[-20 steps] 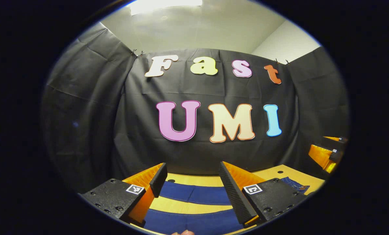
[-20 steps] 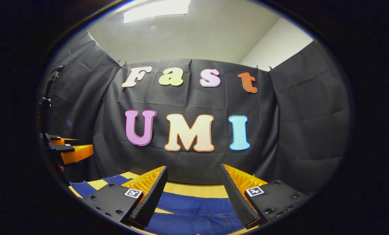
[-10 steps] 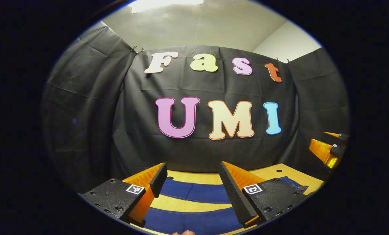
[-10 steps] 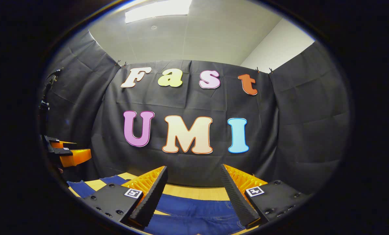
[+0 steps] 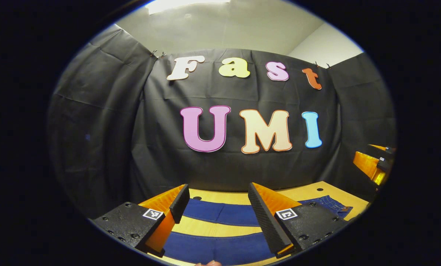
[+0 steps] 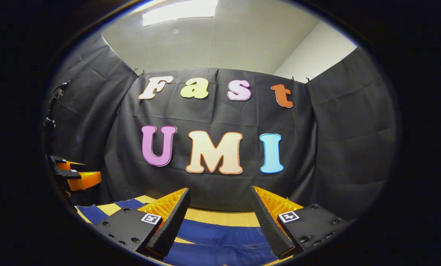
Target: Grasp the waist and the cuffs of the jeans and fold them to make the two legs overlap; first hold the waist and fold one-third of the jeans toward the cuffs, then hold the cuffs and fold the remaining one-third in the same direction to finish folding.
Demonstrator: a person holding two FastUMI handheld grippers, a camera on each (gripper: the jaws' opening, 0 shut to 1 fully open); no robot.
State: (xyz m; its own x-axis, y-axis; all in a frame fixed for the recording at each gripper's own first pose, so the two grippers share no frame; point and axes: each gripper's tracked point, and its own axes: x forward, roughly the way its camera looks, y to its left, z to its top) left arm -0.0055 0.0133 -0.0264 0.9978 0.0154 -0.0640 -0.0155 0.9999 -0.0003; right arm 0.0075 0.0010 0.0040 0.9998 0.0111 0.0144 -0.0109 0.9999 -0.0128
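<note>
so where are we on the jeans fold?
Nothing looks done yet: the jeans lie flat on the table, the two legs apart with bare wood between them. In hand: nothing; the left gripper and right gripper hang open above the denim. Left: overlap the legs, then both one-third folds.

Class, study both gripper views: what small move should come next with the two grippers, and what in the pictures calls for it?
Probably lower both grippers onto the jeans. The left gripper and right gripper are open, holding nothing, above the table, and the two legs lie flat with bare wood between them, so no fold has begun.
</note>
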